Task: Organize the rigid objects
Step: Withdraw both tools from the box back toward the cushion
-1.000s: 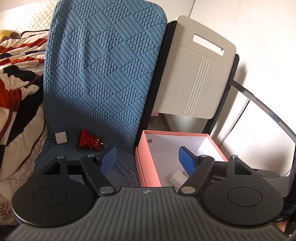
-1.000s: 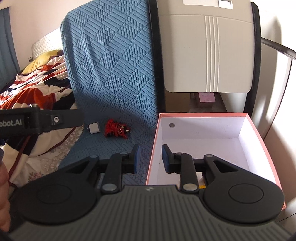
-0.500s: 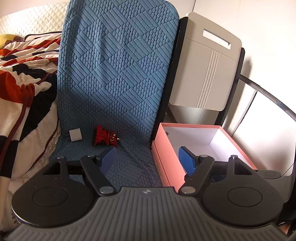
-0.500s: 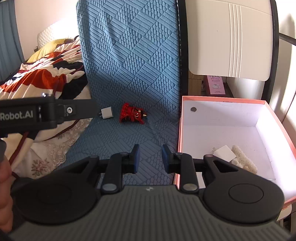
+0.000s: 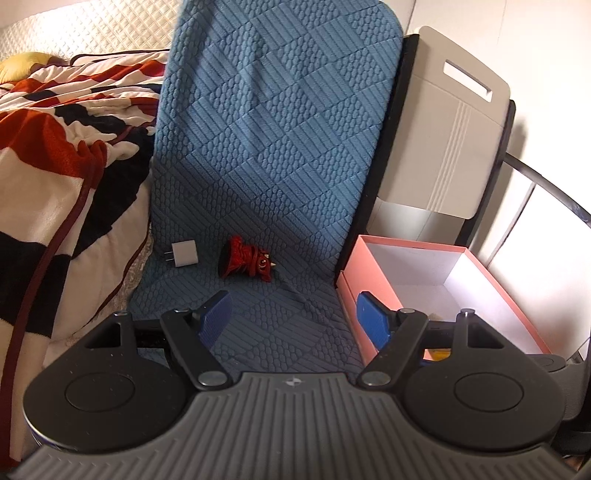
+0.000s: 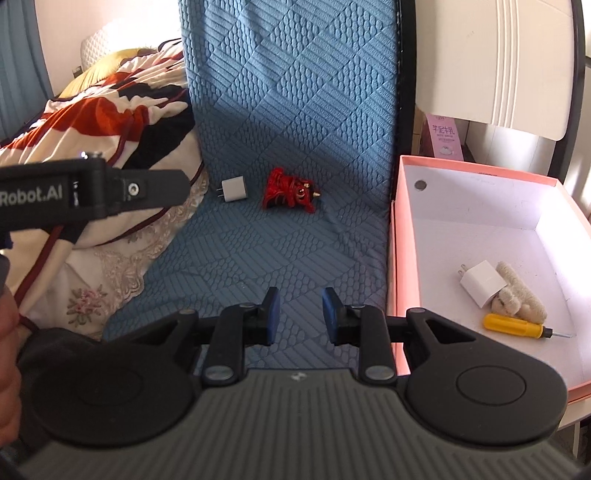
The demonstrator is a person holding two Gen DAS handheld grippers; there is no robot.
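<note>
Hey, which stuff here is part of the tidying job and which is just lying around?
Part of the job:
- white charger on the blue mat
- red figurine on the mat
- pink box, holding a second charger, a yellow screwdriver and a fuzzy white toy

Just lying about:
- patterned blanket
- white folding chair
- pink carton

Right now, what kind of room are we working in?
Most likely a bedroom: a bed with a patterned blanket and quilted headboard sits beside the blue padded cushion where the red figurine and white charger lie.
</note>
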